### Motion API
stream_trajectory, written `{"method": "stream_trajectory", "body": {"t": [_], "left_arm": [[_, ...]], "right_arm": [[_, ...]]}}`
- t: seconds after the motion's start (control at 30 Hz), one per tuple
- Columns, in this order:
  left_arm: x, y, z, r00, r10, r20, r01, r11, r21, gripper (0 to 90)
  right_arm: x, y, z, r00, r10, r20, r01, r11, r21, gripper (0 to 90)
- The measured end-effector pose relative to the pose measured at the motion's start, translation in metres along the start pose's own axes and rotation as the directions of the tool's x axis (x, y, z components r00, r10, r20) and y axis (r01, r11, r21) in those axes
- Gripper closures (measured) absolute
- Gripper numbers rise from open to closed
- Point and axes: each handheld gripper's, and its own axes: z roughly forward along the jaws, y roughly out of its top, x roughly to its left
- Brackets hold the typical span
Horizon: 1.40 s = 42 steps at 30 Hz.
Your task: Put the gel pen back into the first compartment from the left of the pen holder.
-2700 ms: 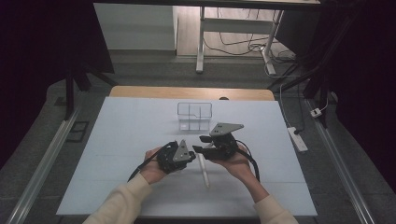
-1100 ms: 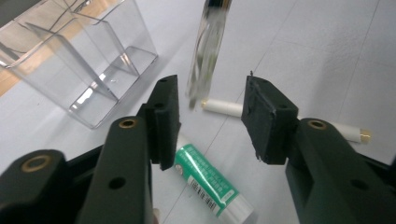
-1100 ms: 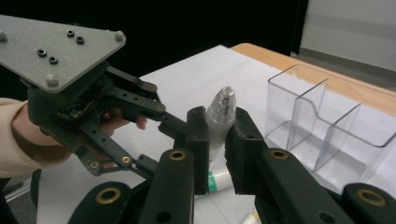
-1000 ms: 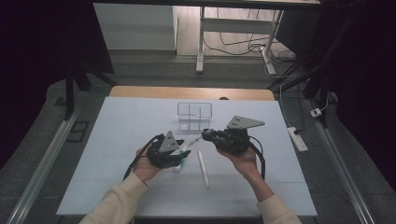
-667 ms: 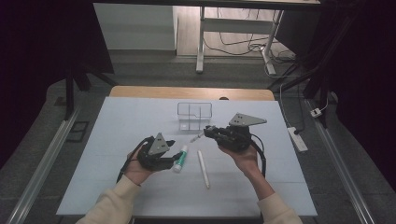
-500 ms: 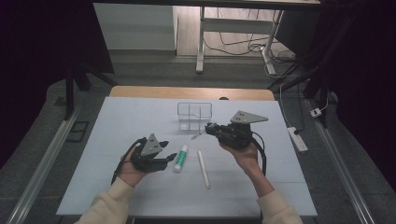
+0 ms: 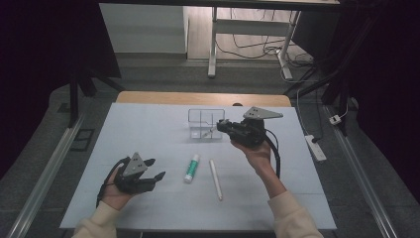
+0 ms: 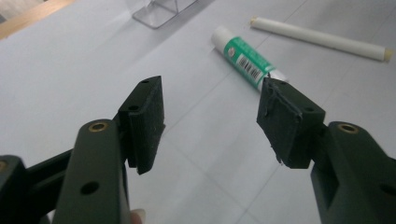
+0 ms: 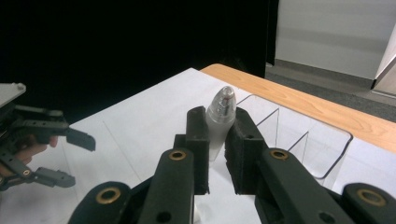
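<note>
A green-and-white glue stick [image 7: 192,167] [image 8: 243,58] lies on the white table, with a thin white stick [image 7: 216,179] [image 8: 322,39] just to its right. My left gripper [image 7: 157,168] [image 8: 210,126] sits near the front left, apart from the glue stick. Its jaws are open, have just been opening, and have nothing between them. My right gripper [image 7: 221,124] [image 9: 218,140] is shut on a translucent rounded cap [image 9: 223,109]. It holds the cap at the right side of a clear acrylic organizer [image 7: 205,113] [image 9: 327,140].
The white mat [image 7: 148,134] covers the table, and a wooden strip [image 7: 163,97] shows along the far edge. A power strip [image 7: 315,147] lies on the floor to the right. The left gripper [image 9: 46,149] shows far off in the right gripper view.
My left gripper has let go of the glue stick and drawn back to the front left with wider jaws. The glue stick now lies on the table. The right gripper has shifted slightly toward the organizer.
</note>
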Motion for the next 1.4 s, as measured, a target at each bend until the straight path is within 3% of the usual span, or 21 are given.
{"method": "stream_trajectory", "body": {"t": [0.2,0.53,0.9,1.4], "left_arm": [[0.004,-0.011,-0.003,0.9999,-0.013,0.005,0.013,0.9999,0.008,39.5],[0.006,-0.017,-0.003,0.9994,-0.034,0.012,0.034,0.9994,0.013,38.2],[0.007,-0.016,-0.003,0.9992,-0.038,0.012,0.038,0.9992,0.016,36.6],[0.01,-0.016,0.0,0.9985,-0.044,0.032,0.044,0.9988,0.023,35.6]], "right_arm": [[0.0,0.008,0.008,0.9999,-0.005,0.009,0.005,1.0,-0.003,79.3],[-0.002,0.021,0.02,0.9998,-0.008,0.02,0.008,1.0,-0.005,79.3],[-0.009,0.036,0.035,0.9984,-0.006,0.057,0.006,1.0,0.0,79.3],[-0.024,0.055,0.062,0.9953,0.031,0.091,-0.032,0.9994,0.013,79.2]]}}
